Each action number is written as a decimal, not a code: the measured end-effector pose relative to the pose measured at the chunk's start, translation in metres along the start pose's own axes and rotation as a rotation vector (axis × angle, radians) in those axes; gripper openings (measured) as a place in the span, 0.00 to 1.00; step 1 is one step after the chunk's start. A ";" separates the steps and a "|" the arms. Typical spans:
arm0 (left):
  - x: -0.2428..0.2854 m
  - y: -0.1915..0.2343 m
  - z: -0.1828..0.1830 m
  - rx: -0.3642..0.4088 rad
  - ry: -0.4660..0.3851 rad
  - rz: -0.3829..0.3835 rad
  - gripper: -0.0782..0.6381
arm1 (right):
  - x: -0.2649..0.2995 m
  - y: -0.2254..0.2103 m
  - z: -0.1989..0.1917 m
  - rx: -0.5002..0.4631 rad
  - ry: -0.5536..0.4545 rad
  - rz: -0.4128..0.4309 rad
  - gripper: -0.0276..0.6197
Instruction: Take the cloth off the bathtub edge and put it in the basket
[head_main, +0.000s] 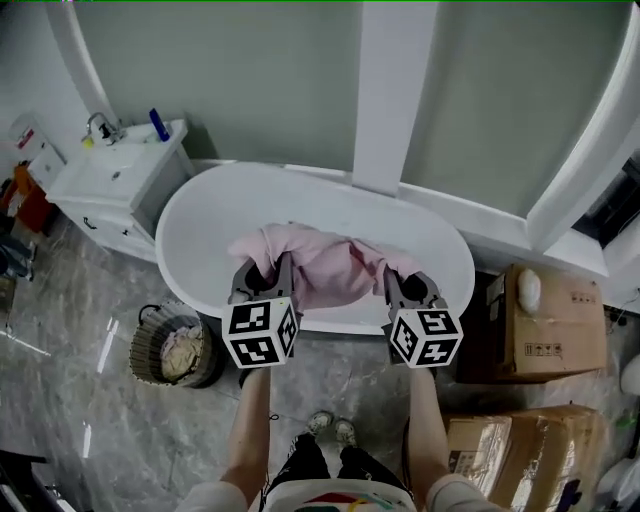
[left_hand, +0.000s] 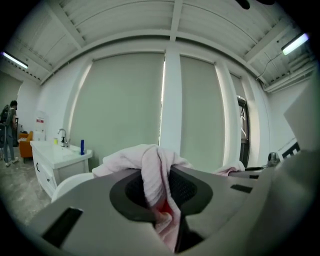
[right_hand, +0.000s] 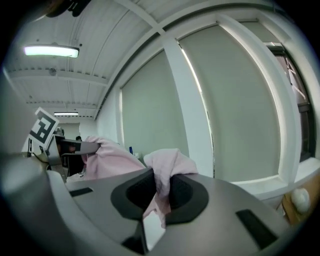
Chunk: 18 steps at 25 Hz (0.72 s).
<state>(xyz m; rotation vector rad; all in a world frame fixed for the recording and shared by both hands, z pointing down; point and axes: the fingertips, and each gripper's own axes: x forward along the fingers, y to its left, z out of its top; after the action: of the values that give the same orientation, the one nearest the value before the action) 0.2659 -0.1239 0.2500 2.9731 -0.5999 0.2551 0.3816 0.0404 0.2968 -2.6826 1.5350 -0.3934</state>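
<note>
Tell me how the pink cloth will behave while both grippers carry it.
The cloth is probably floppy: it bunches in folds between the left gripper and right gripper. It seems light, since two small pinches hold it up. Loose ends may trail, so the basket rim could catch them.

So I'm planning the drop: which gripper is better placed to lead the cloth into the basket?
Left. The basket stands on the floor on the side of the left gripper; the right gripper is farther off, across the pink cloth that both are shut on.
</note>
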 end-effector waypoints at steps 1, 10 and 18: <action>-0.008 0.000 0.016 0.003 -0.022 0.010 0.23 | -0.006 0.007 0.015 -0.028 -0.014 0.009 0.12; -0.077 0.003 0.062 -0.007 -0.098 0.100 0.23 | -0.034 0.062 0.082 -0.080 -0.089 0.116 0.12; -0.121 0.004 0.039 -0.017 -0.080 0.183 0.23 | -0.062 0.089 0.054 -0.095 -0.055 0.194 0.12</action>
<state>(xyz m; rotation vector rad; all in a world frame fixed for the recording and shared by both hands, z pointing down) 0.1603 -0.0871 0.1896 2.9258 -0.8798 0.1438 0.2883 0.0421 0.2192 -2.5549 1.8200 -0.2426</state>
